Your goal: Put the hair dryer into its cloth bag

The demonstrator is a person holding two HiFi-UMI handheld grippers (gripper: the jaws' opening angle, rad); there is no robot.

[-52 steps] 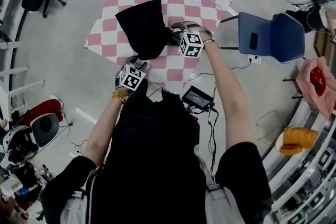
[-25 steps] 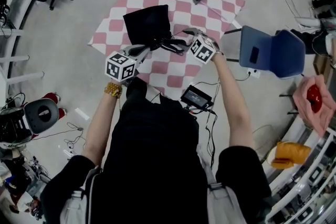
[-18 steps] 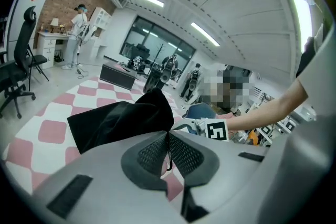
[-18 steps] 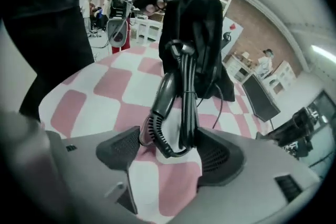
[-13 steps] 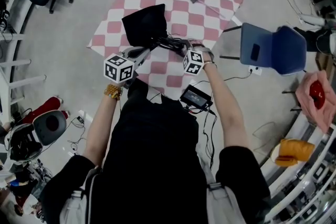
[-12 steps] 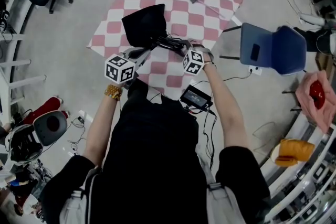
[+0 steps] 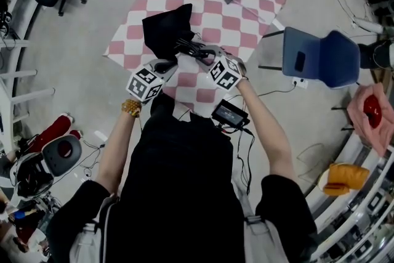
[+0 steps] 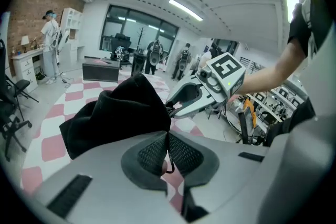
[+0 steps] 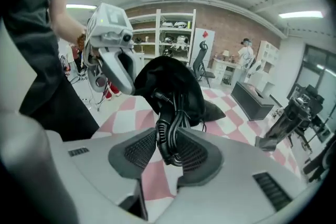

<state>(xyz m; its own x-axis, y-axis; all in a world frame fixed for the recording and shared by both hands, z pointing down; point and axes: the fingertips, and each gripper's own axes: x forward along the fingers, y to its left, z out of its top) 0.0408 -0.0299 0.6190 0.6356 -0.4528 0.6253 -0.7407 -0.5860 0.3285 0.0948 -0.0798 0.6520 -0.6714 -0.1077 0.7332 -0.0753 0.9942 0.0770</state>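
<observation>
Right gripper view gives the clearest read. The dryer itself is out of sight, most likely already inside the bag [image 9: 170, 78], since its coiled cord [image 9: 167, 136] runs out of the bag's mouth and into the right gripper [image 9: 168, 150], whose fingers grasp the bundle. The left gripper [image 8: 168, 143] has its fingers clenched on the bag at its rim, with a thin loop of drawstring pinched between the pads. The bag rests on the checked desk [image 7: 246, 9] just ahead of both grippers. The step in hand looks to be tucking the cord in after the dryer. To do it well, the left should keep the rim lifted and taut so the mouth stays wide. The right should drive the whole bundle past the rim and deep alongside the dryer before letting go. Released at the lip, the springy loops would likely flop back out, and the drawstring could snag in them. A second ago the right fingers were spread wide beside the cord; they have just been closing and now hold it. Two seconds ago the bag hung high from the left fingers; now it sits lower, slumped on the desk.
</observation>
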